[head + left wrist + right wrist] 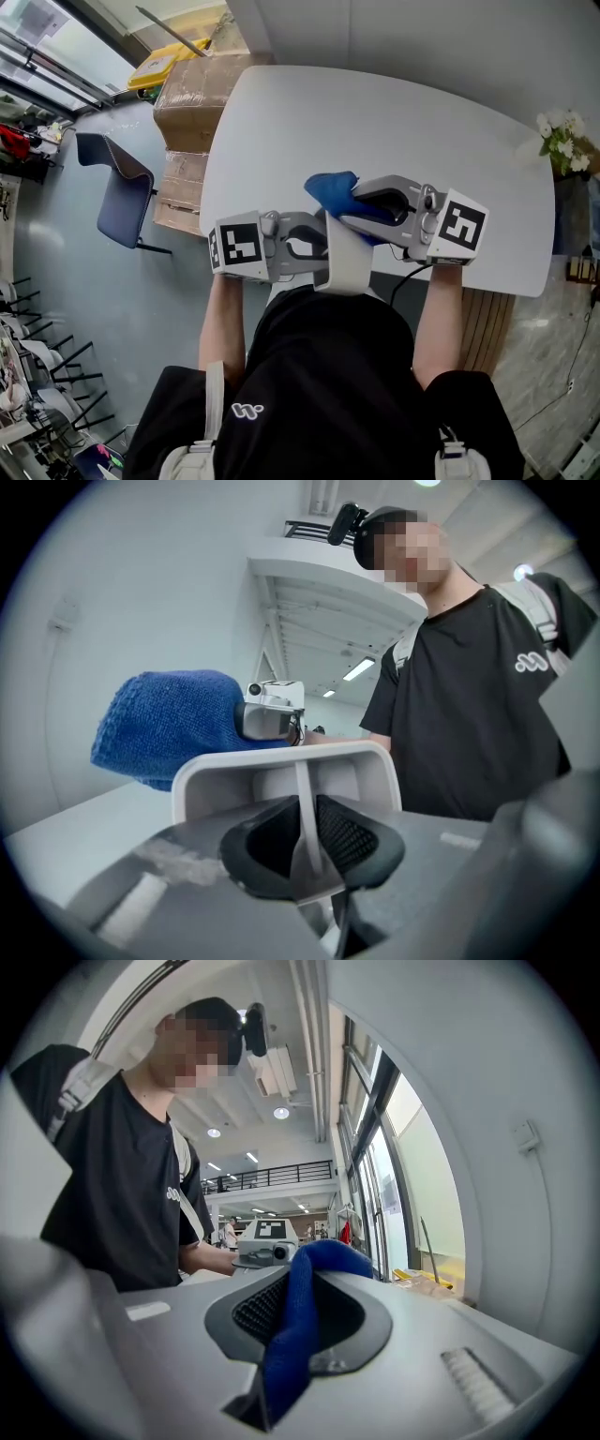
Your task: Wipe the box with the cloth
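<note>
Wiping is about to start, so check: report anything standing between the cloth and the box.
Nothing visible does. The cloth, shut in the right hand-held gripper, hangs just beyond the rim of the box, whose wall the left hand-held gripper clamps.

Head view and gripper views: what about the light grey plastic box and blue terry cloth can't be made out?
- Head view: far end of light grey plastic box hidden under right gripper and blue terry cloth.
- Whether cloth touches box: left gripper view, the box's rim blocks that spot.
- Right gripper view: gripper body blocks the box.
</note>
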A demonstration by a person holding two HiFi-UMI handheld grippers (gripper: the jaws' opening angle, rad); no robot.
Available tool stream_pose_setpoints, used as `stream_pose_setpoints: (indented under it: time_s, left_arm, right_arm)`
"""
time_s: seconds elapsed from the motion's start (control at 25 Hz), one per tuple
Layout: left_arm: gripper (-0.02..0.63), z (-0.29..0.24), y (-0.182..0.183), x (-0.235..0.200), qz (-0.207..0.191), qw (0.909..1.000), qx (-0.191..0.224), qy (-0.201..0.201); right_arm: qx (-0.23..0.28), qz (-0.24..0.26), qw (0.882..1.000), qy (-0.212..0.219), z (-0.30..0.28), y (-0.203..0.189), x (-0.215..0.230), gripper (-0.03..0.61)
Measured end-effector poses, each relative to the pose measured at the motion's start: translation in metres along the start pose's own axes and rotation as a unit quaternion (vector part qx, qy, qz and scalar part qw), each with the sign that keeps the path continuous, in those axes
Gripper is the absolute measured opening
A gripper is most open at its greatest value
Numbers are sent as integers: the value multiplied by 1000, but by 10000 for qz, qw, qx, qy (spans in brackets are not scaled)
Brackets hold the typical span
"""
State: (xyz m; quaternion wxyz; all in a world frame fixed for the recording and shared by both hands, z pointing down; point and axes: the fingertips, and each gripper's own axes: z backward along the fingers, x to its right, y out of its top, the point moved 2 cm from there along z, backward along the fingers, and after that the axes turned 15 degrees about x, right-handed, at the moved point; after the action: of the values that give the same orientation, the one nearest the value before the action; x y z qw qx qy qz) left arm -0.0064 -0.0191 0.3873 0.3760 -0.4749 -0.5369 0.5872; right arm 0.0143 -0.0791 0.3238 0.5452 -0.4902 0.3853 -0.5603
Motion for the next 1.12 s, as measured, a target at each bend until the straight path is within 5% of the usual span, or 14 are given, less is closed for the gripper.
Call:
stream_pose_setpoints:
  time_s: [0.48, 0.6, 0.84, 1.12]
  left_arm:
    - [58, -3, 31, 12, 415, 9937, 1027, -165]
    - [52, 0, 44, 11, 446, 9878, 1484, -168]
    - [52, 7, 59, 10, 431, 9779, 2035, -192]
    - [54, 20, 79, 4, 315, 9631, 2671, 34]
  right_arm:
    - [847, -471, 9948, -311, 28, -4, 23, 55]
    - [763, -561, 9948, -371, 32, -17, 23, 55]
    - [1417, -1001, 9843, -333, 35, -17, 21, 52]
    - [1362, -1180, 9831, -325, 33, -31, 15, 51]
